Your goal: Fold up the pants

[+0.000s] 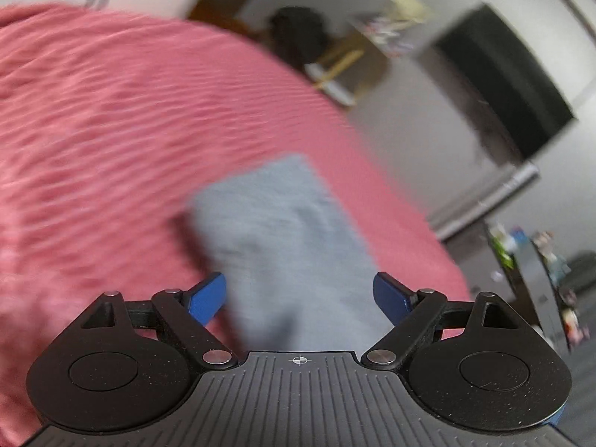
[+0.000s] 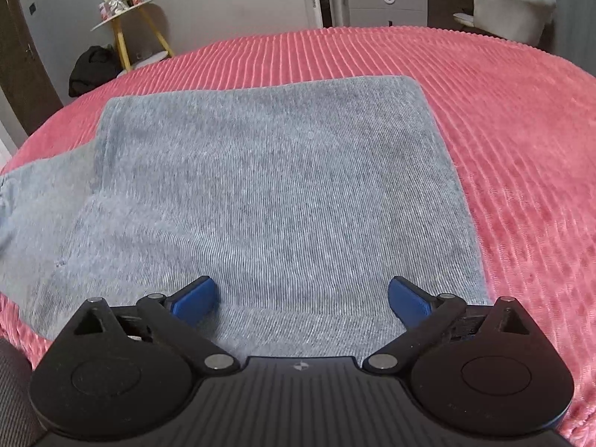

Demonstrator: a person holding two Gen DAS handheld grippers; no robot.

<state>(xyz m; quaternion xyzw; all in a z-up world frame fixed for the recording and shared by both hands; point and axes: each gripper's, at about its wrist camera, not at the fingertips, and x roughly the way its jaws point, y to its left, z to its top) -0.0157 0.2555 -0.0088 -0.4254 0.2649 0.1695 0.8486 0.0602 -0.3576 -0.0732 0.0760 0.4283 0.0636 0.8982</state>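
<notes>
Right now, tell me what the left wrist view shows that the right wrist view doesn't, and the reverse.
Only the left wrist view: a dark flat wall screen, blurred.
Only the right wrist view: a grey drawer cabinet and a pale cushioned chair.
Both: the grey knit pants folded on the ribbed pink bedspread, a yellow-legged side table, and an open blue-tipped claw holding nothing.

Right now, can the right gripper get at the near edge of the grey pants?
Probably yes: the right gripper is over the grey pants on the red bedspread, jaws open, nothing in between.

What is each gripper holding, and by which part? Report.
Nothing held. Left gripper and right gripper both stand open above the grey pants.
</notes>
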